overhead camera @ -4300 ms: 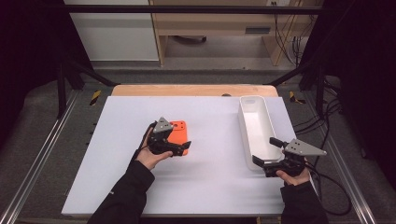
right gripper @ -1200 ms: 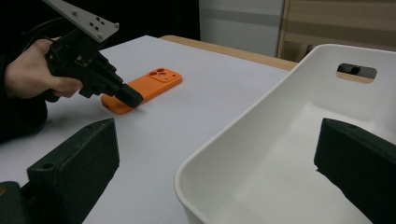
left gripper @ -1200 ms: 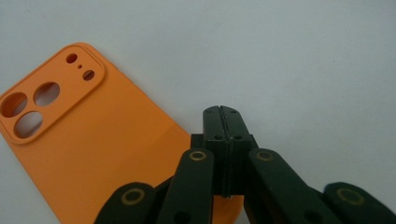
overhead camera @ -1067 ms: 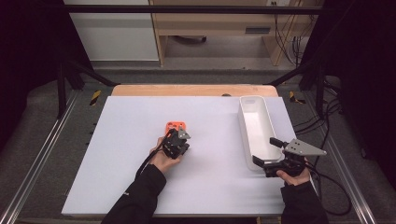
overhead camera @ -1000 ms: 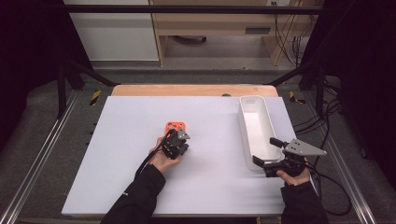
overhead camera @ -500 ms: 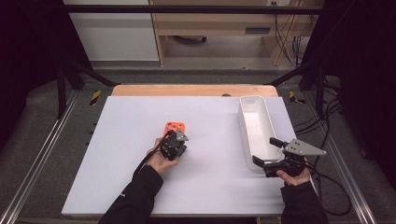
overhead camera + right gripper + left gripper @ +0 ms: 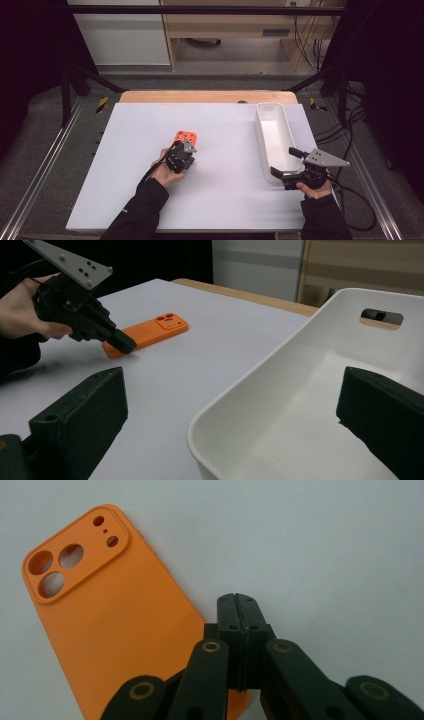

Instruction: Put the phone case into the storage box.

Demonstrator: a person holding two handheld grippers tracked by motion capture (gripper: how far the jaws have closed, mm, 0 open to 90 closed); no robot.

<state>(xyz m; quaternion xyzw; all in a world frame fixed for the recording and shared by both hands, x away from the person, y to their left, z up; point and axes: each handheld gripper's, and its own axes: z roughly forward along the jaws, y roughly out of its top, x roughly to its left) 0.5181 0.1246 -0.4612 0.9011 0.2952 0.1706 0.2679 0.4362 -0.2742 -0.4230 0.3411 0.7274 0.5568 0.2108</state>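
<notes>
An orange phone case (image 7: 186,136) lies flat on the white table, back up, with its camera cut-outs at the far end (image 7: 110,620). My left gripper (image 7: 182,151) is shut, its closed tips (image 7: 237,600) over the case's near right edge, with nothing visibly between the jaws. From the right gripper view the left gripper (image 7: 125,345) touches down at the near end of the case (image 7: 150,332). My right gripper (image 7: 285,161) is open at the near end of the white tray (image 7: 260,130), one jaw on each side of the tray's near corner (image 7: 280,355).
The tray is long, empty and has a handle slot (image 7: 381,316) in its far wall. A wooden strip (image 7: 200,96) borders the table's far edge. Metal rails (image 7: 45,165) run along both sides, and cables (image 7: 355,195) trail at the right.
Since the oldest frame the left gripper has turned to point away from me and the case has shifted a little farther and left. Over the last second the left gripper drifted slightly left. The right gripper stayed still.
</notes>
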